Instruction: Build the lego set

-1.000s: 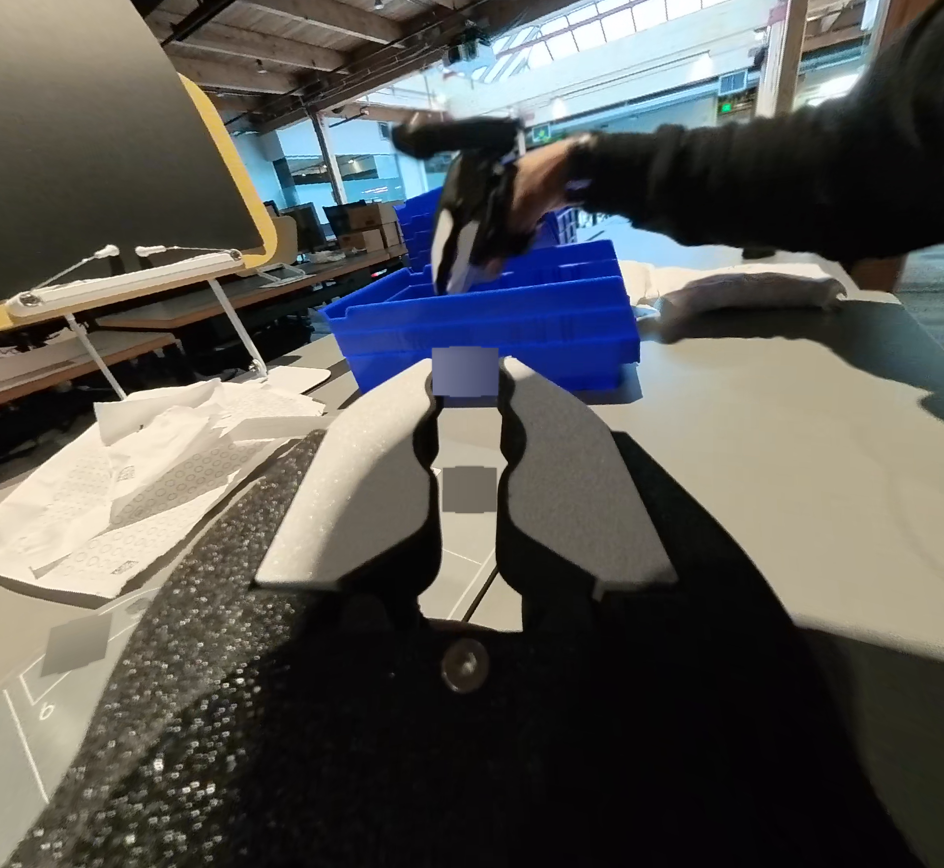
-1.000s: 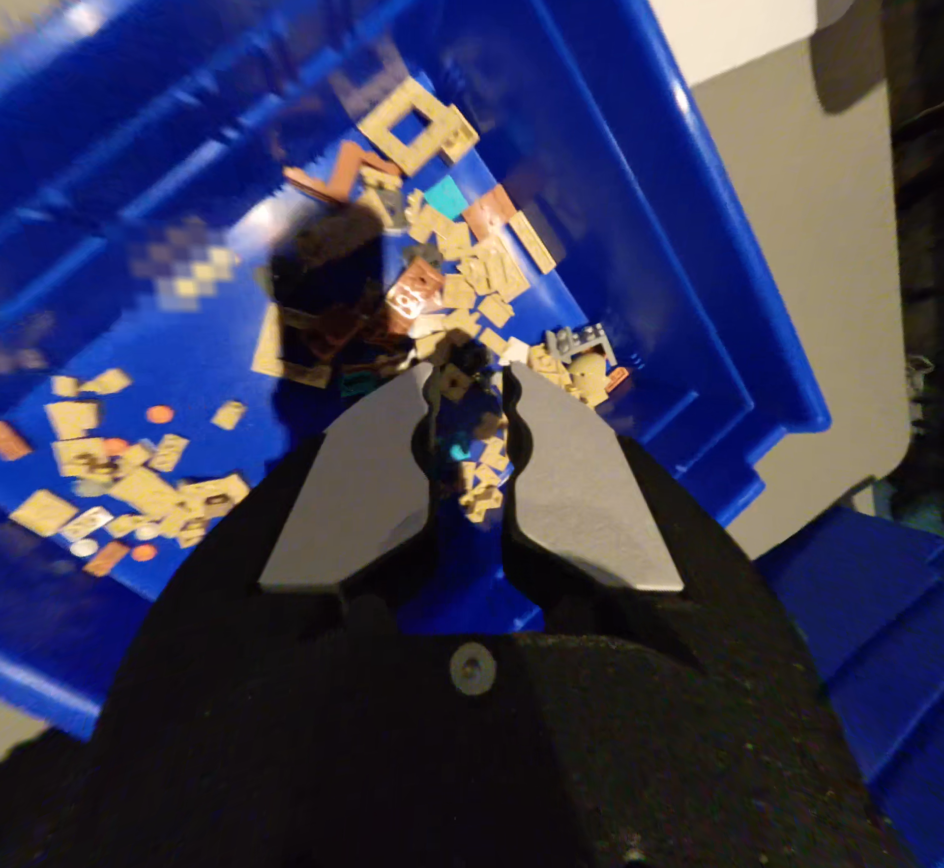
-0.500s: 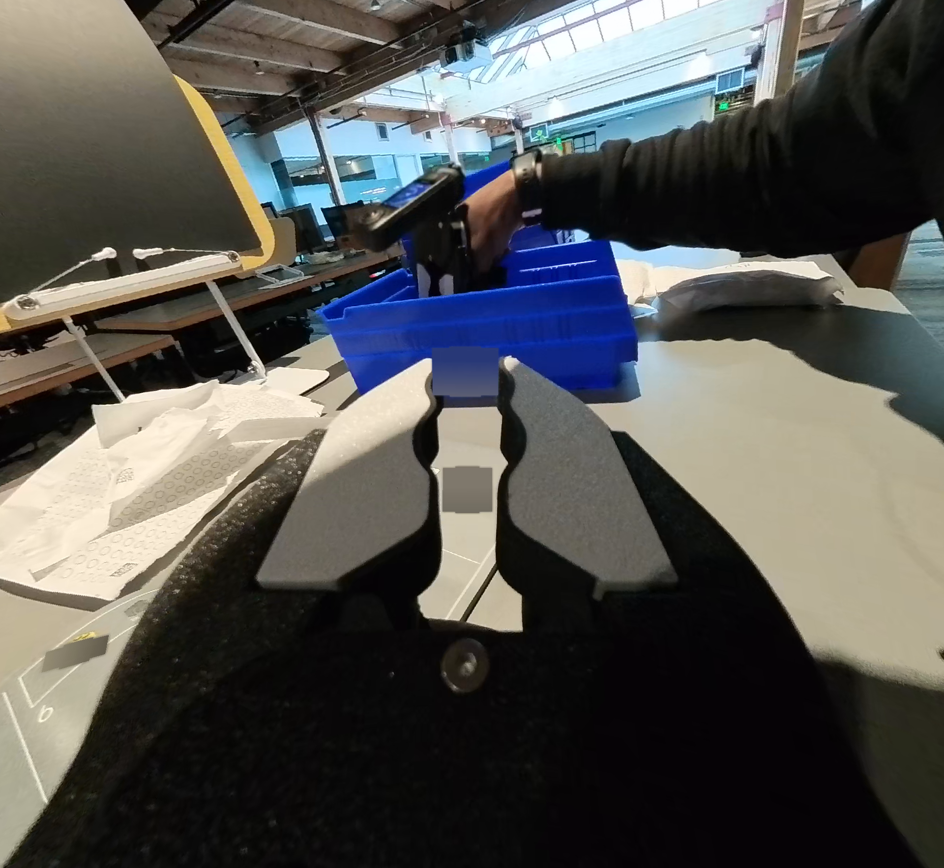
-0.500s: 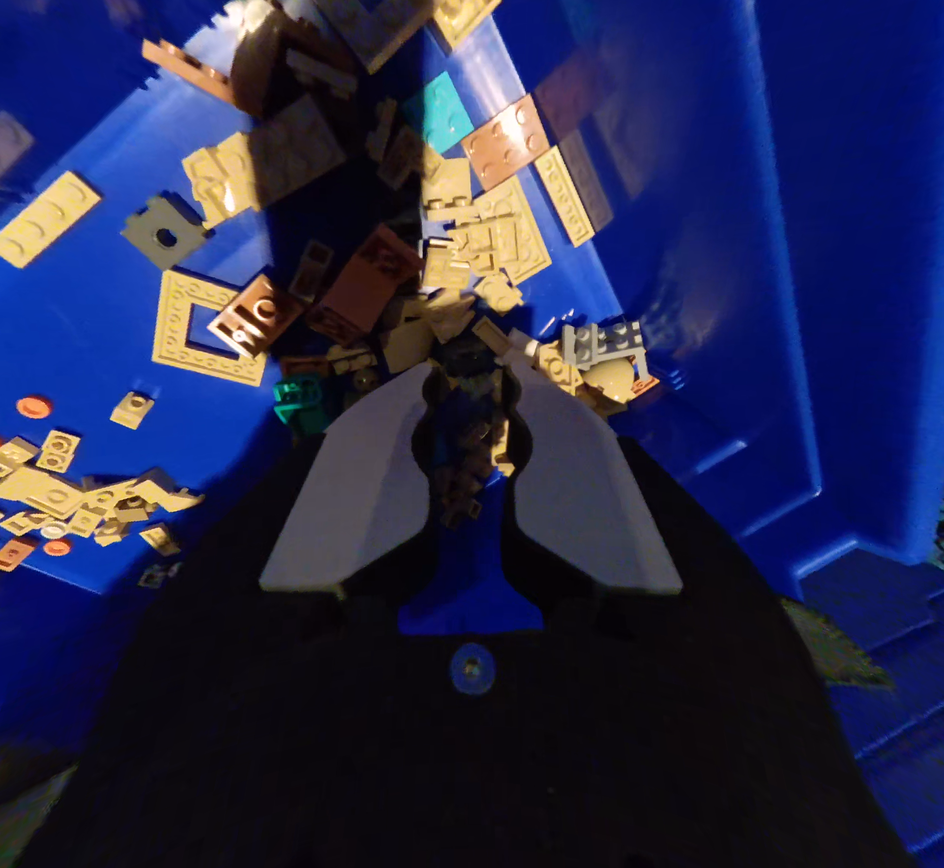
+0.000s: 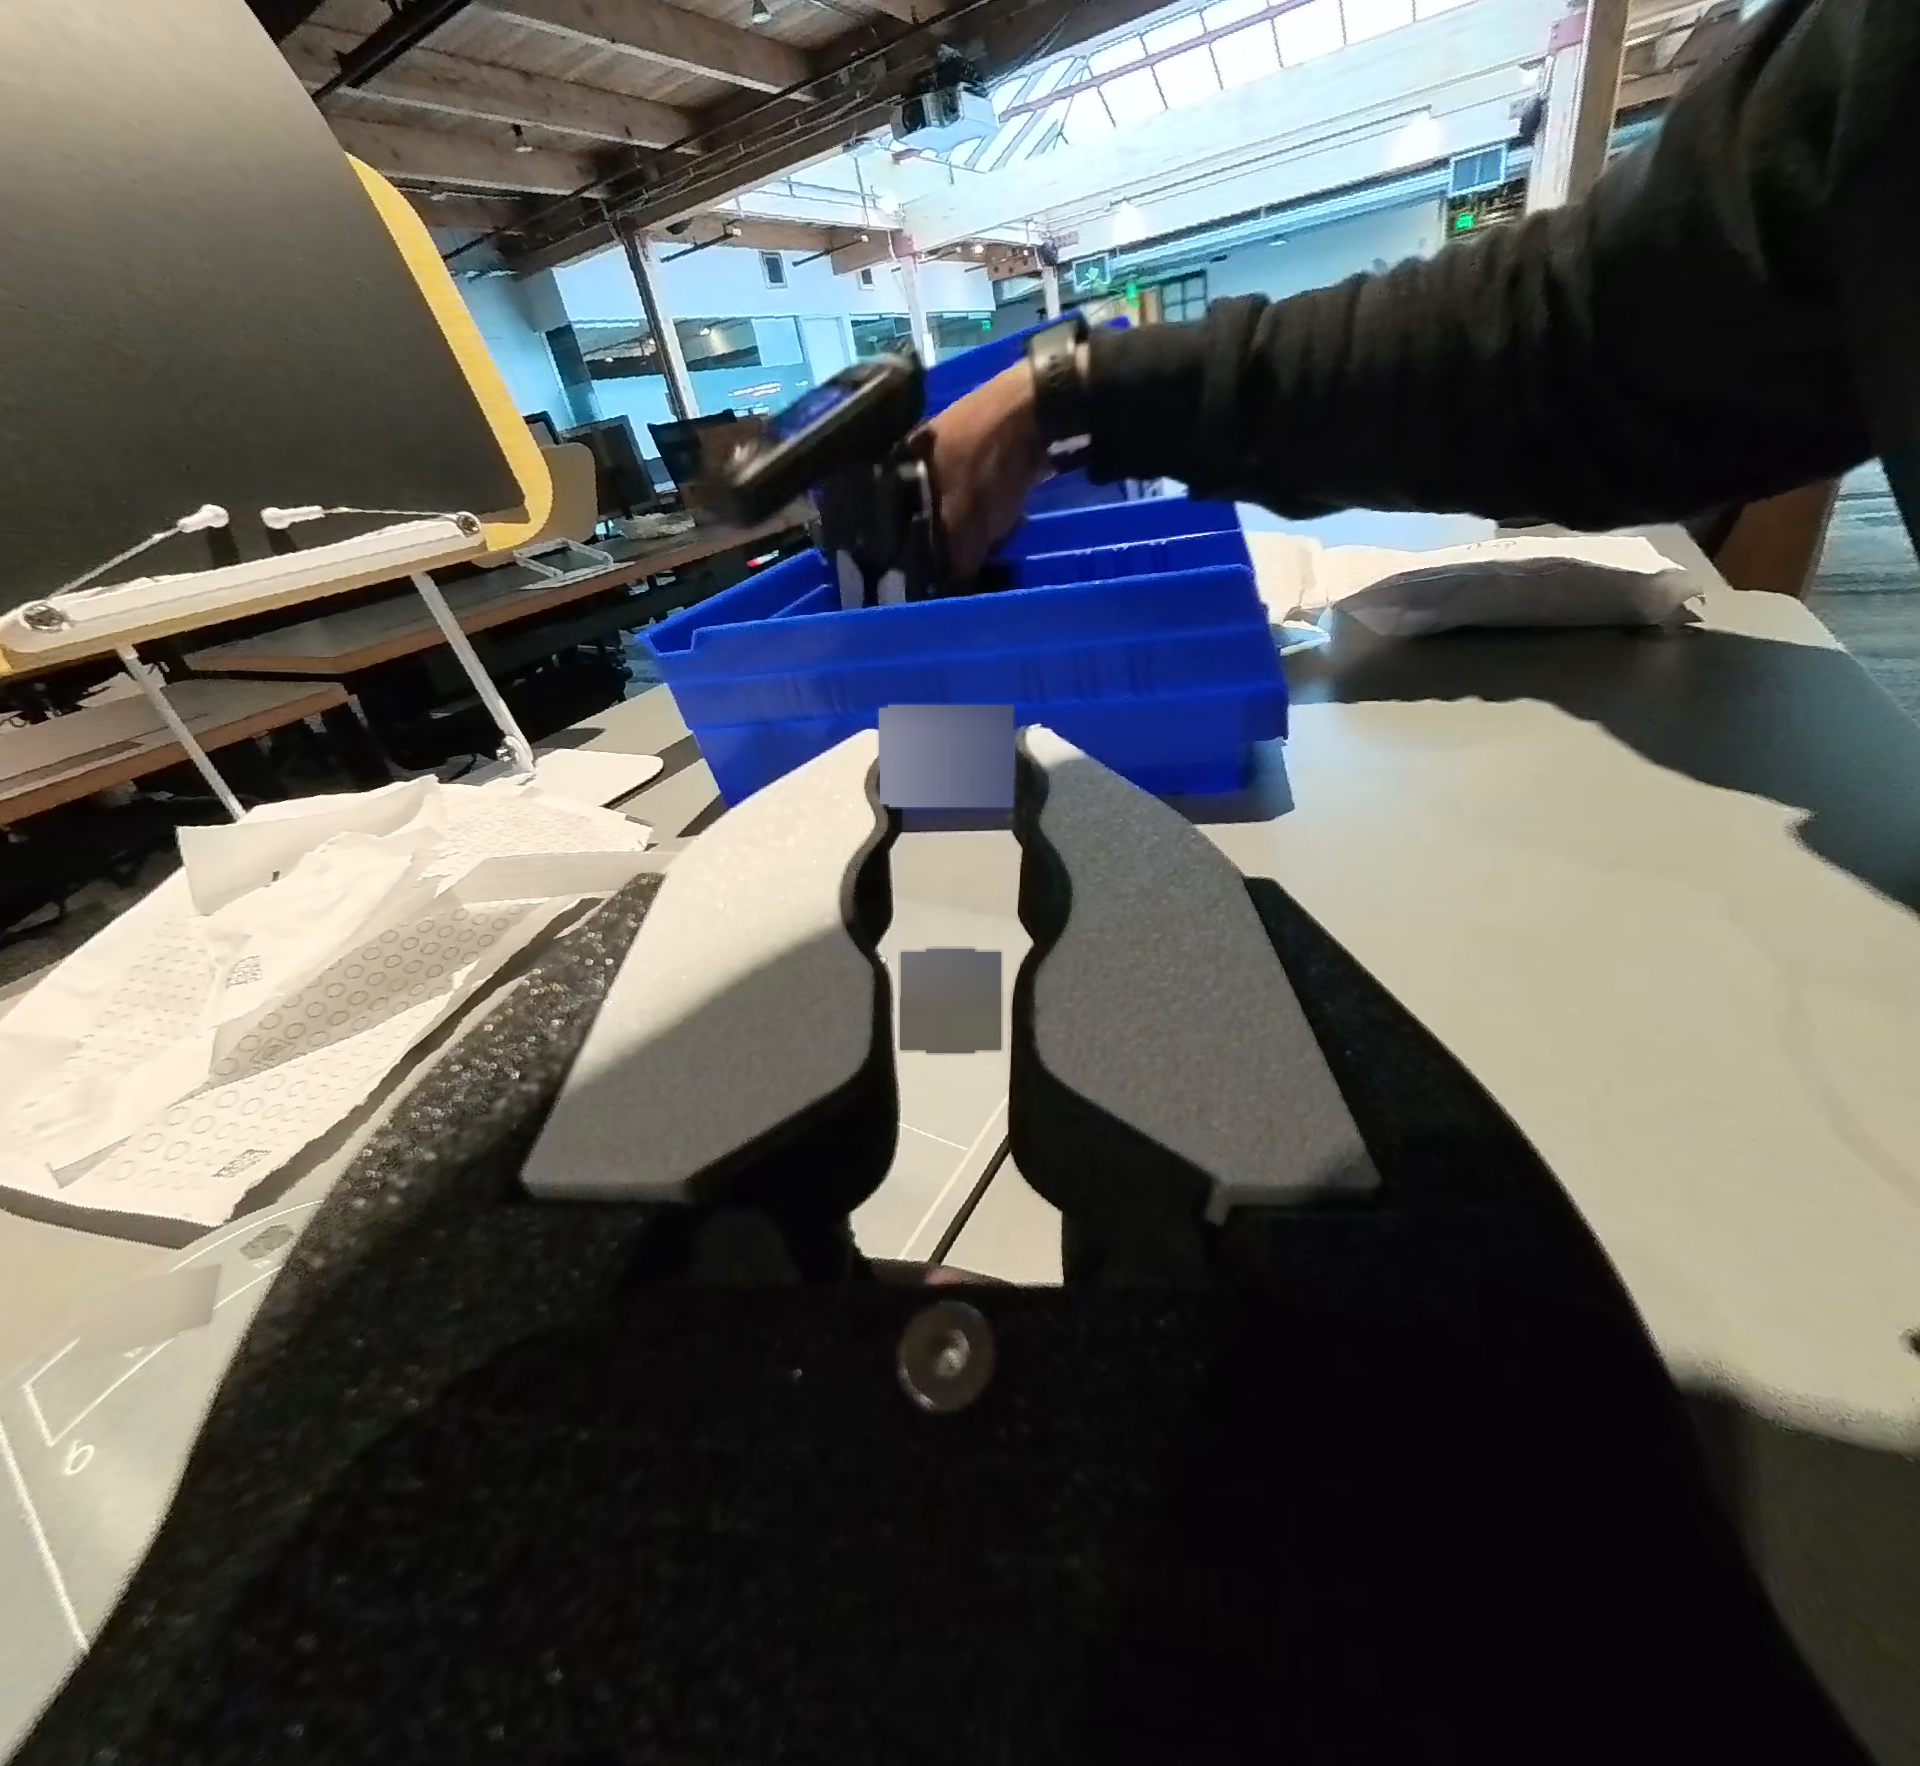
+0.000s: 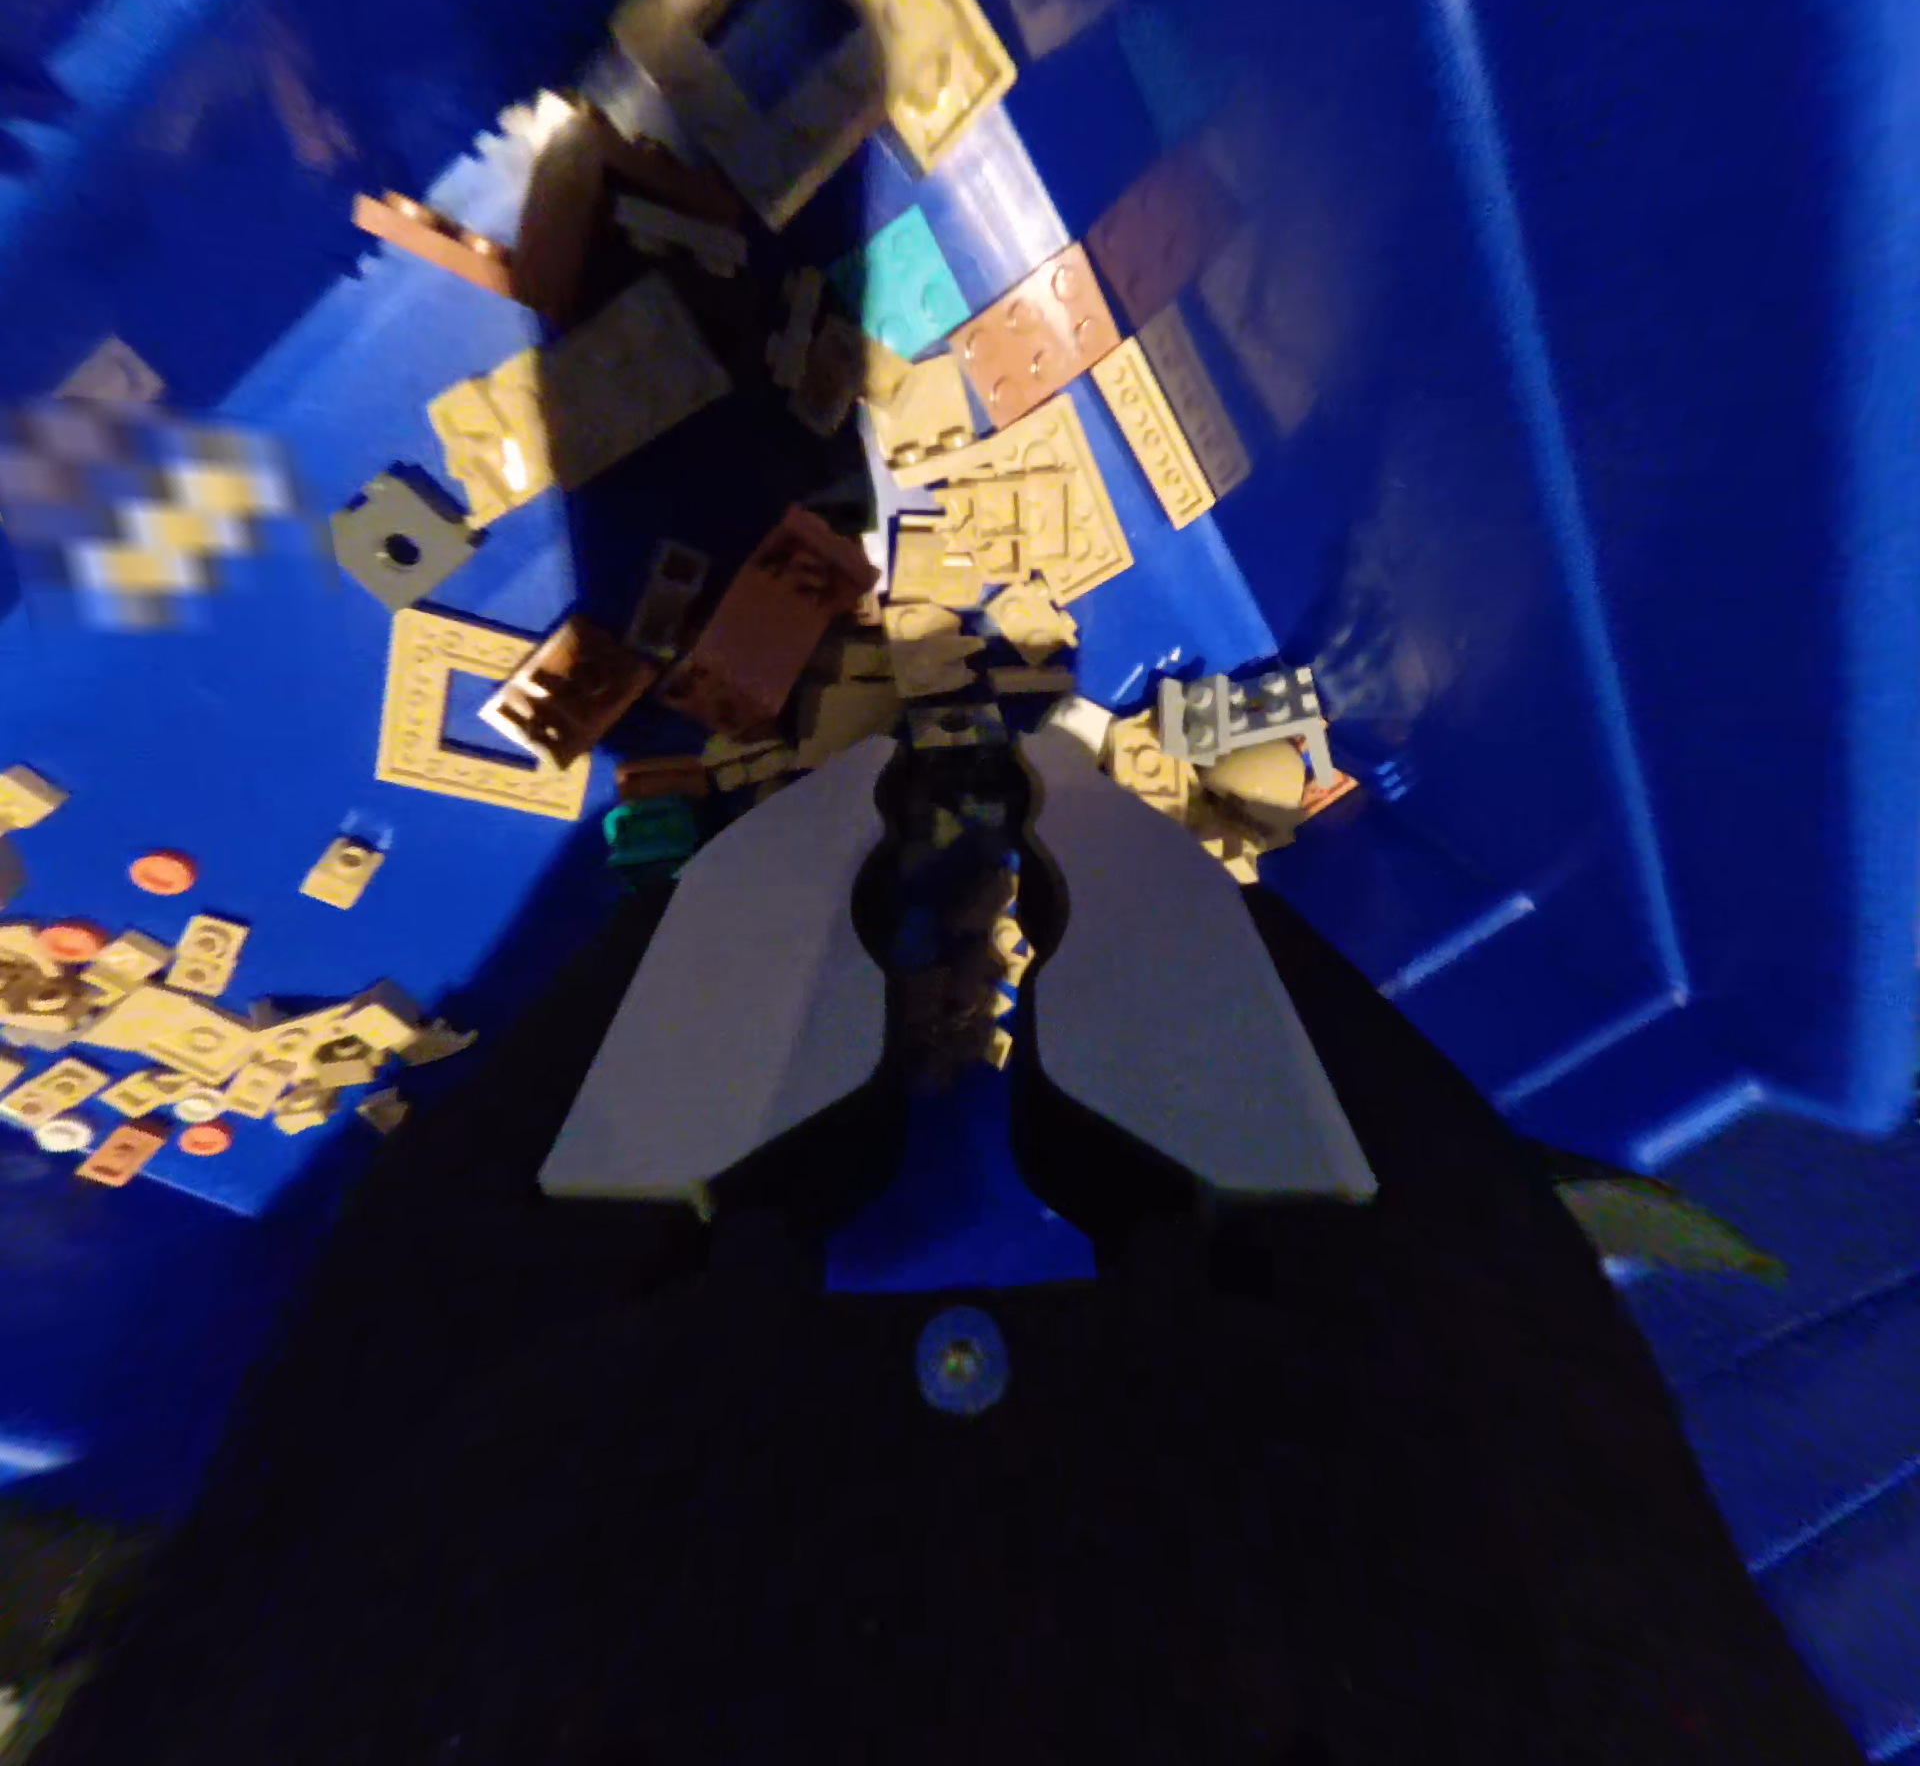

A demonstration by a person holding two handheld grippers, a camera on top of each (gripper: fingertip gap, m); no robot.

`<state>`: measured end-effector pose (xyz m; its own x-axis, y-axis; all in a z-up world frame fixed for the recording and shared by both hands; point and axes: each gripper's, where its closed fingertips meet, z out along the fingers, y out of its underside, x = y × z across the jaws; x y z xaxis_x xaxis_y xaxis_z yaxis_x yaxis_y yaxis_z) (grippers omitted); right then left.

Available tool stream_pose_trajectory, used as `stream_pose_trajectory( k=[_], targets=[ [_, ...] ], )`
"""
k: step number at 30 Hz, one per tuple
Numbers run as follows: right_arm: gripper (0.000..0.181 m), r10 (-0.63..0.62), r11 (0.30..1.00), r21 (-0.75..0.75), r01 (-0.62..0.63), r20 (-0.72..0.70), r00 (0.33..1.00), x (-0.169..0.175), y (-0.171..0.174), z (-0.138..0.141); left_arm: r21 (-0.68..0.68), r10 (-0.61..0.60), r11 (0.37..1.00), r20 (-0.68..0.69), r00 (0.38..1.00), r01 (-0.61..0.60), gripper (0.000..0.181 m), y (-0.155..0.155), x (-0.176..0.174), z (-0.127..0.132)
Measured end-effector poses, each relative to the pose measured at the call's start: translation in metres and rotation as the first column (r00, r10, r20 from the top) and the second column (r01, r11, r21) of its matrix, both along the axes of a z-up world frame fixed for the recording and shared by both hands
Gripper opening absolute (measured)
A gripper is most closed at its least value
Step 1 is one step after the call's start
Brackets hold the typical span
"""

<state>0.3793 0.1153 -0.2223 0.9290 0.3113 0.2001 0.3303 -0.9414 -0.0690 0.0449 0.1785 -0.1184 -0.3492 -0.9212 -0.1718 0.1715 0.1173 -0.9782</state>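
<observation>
both claws slightly parted, empty: right claw (image 6: 956, 760) among lego pieces (image 6: 997, 511) (blue bin (image 6: 1558, 573)); left claw (image 5: 951, 781) over table (image 5: 1507, 937).

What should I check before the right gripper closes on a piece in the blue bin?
1. Right gripper is inside the blue bin, over the pile of tan pieces: ok.
2. Jaws are apart enough to take a piece: ok, a narrow gap shows.
3. A single piece sits between the fingertips: cannot tell, the pile there is dark and blurred.
4. Neighbouring pieces are clear of the fingers: not ok, the grey piece and teal piece crowd both sides.
5. Left gripper is empty and out of the way over the table: ok.
</observation>
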Motion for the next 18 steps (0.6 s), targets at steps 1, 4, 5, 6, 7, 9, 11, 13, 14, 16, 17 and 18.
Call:
stream_pose_trajectory(
  k=[1,4,5,6,7,9,11,13,14,16,17,18],
  targets=[
    [0.017,-0.003,0.999,0.034,0.003,0.004,1.0,-0.003,0.0,0.008,0.001,0.0,1.0,0.0,1.0,0.0,0.019,0.0,0.0,0.0],
    [0.017,-0.011,0.989,0.144,0.011,0.005,1.0,-0.02,-0.007,0.036,0.005,-0.001,1.0,0.001,1.0,0.001,0.019,-0.002,-0.001,0.001],
    [0.017,-0.01,0.982,0.19,0.01,-0.004,1.0,-0.031,-0.009,0.048,0.006,-0.003,1.0,0.001,1.0,0.003,0.019,-0.002,-0.001,0.001],
    [0.017,-0.003,0.971,0.238,0.008,-0.021,1.0,-0.045,-0.012,0.06,0.007,-0.005,1.0,0.0,1.0,0.005,0.019,-0.004,-0.001,0.001],
    [0.017,0.007,0.956,0.292,0.005,-0.039,0.999,-0.061,-0.014,0.074,0.01,-0.008,1.0,-0.001,1.0,0.008,0.019,-0.005,-0.002,0.001],
    [0.016,0.044,0.91,0.414,0.002,-0.102,0.994,-0.101,-0.015,0.103,0.017,-0.01,1.0,0.002,1.0,0.01,0.019,-0.008,-0.002,0.002],
    [0.016,0.098,0.844,0.536,0.014,-0.179,0.979,-0.147,-0.013,0.129,0.032,-0.01,0.999,0.01,1.0,0.009,0.019,-0.012,-0.003,0.004],
    [0.016,0.166,0.784,0.62,0.032,-0.259,0.951,-0.195,-0.01,0.145,0.066,-0.002,0.998,0.027,1.0,0.0,0.02,-0.016,-0.004,0.005],
    [0.016,0.197,0.762,0.646,0.036,-0.286,0.938,-0.216,-0.008,0.148,0.093,0.006,0.996,0.04,0.999,-0.009,0.021,-0.018,-0.005,0.006],
    [0.017,0.248,0.726,0.684,0.068,-0.353,0.902,-0.255,-0.001,0.15,0.15,0.02,0.988,0.074,0.997,-0.031,0.023,-0.023,-0.006,0.009],
    [0.017,0.27,0.715,0.694,0.091,-0.393,0.879,-0.273,0.002,0.148,0.173,0.021,0.984,0.093,0.995,-0.037,0.025,-0.027,-0.007,0.011],
    [0.017,0.287,0.706,0.699,0.111,-0.426,0.858,-0.289,0.006,0.145,0.191,0.017,0.981,0.114,0.993,-0.039,0.028,-0.031,-0.009,0.014]
  ],
)
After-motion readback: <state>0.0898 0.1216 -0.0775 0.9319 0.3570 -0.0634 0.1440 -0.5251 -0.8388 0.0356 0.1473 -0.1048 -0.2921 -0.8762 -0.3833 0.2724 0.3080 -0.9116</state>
